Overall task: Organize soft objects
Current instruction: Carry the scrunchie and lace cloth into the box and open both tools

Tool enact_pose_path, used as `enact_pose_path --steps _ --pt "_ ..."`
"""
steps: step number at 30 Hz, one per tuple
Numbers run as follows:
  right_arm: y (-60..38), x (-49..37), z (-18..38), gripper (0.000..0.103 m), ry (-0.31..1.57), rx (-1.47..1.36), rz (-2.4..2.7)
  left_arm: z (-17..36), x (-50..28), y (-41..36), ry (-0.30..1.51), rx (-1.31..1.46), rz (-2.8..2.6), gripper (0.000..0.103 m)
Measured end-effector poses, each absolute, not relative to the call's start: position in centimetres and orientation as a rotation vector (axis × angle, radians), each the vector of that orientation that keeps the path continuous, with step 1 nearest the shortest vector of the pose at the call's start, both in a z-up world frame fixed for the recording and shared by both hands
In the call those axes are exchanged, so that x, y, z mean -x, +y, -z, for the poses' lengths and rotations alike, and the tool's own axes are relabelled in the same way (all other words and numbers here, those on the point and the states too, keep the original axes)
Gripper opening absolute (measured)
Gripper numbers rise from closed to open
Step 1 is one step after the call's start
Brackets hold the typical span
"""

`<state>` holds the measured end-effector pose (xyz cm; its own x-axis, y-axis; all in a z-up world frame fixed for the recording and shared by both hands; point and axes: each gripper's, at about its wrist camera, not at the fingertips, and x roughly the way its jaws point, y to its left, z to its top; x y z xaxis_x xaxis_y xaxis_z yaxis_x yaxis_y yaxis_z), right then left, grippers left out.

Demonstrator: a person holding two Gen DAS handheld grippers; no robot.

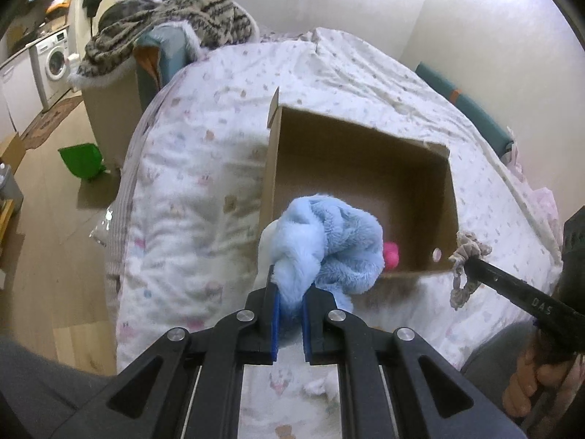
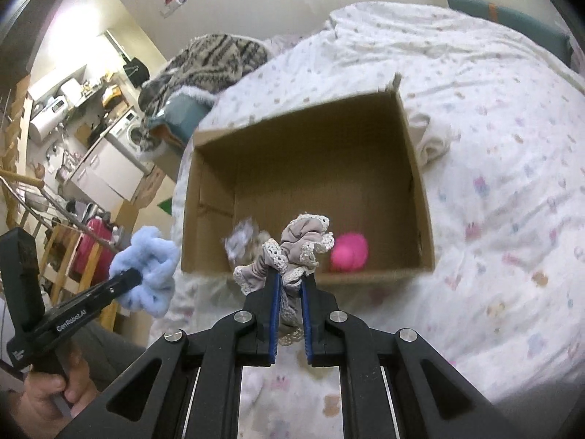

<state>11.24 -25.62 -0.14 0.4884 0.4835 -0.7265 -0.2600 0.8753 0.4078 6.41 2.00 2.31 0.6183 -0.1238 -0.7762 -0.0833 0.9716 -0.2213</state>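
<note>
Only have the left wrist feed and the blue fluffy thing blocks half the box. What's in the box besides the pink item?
Observer: A small grey-white scrap lies at the near left of the cardboard box, apart from the pink item.
Operator: Right gripper load?
Observer: The right gripper is shut on a beige lace-trimmed scrunchie, at the box's near wall.
Operator: Anything past the box?
Observer: A folded cream cloth lies on the bed against the box's right wall.
</note>
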Motion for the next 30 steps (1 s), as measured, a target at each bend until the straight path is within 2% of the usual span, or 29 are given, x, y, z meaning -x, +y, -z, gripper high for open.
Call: enact_pose_path --steps 14,30 --pt "-25.0 -16.9 0.1 0.012 0.919 -0.274 -0.432 -3.6 -14.3 -0.1 0.878 0.182 0.02 0.009" --pt "-25.0 -20.1 5.4 0.012 1.008 -0.273 -0.355 3.0 -18.4 -2.5 1.016 0.111 -0.016 0.009"
